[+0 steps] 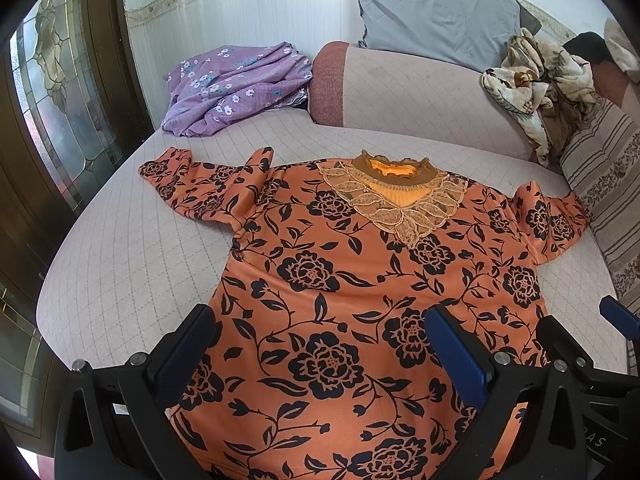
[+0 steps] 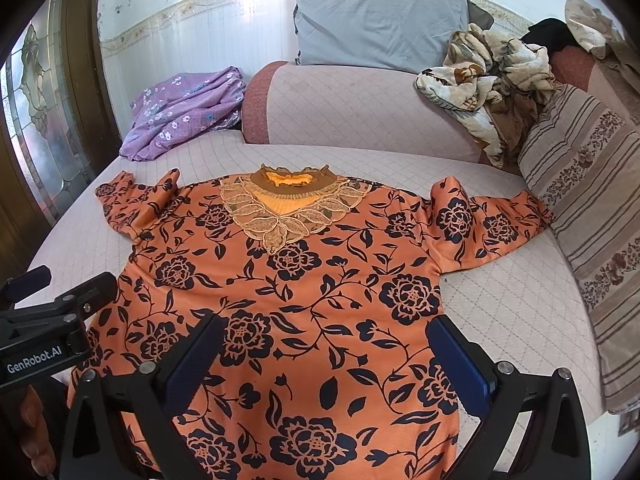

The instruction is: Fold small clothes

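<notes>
Orange top [image 1: 344,280] flat on bed [image 1: 120,248] — soft, light, likely floppy. Left tongs [image 1: 320,344], right tongs [image 2: 326,354] both spread wide, empty, above hem — best pinch hem corners.

The orange black-flowered cloth top [image 2: 304,300] looks soft and matt, with a lacy beige collar trim [image 2: 288,216]. The quilted pale mattress cover [image 1: 120,248] is dull fabric. The matt black plastic left gripper [image 1: 320,348] carries ribbed blue pads [image 1: 460,356] and shiny metal bolts [image 1: 500,358].
</notes>
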A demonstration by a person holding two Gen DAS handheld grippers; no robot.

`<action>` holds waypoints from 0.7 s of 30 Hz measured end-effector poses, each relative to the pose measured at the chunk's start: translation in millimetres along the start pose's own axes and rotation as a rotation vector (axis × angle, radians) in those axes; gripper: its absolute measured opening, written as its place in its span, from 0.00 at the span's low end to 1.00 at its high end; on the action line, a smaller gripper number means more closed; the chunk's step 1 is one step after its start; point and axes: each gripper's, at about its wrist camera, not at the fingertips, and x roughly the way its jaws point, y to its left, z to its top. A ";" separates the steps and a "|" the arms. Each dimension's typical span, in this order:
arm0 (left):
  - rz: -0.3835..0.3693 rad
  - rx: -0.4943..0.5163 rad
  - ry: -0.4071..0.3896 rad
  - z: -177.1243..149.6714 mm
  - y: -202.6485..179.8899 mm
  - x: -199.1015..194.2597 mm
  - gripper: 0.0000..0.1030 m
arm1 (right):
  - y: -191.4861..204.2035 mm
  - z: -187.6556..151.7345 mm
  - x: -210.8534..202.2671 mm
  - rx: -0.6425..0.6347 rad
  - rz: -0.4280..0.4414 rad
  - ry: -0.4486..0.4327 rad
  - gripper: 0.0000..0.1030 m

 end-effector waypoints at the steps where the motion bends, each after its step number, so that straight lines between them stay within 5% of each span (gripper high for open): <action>1: 0.000 0.001 0.000 0.3 0.0 0.1 1.00 | 0.4 0.0 0.0 -0.001 0.000 -0.001 1.00; 21: 0.000 0.002 0.001 2.0 0.0 1.7 1.00 | 2.8 2.9 2.5 -0.005 0.004 0.002 1.00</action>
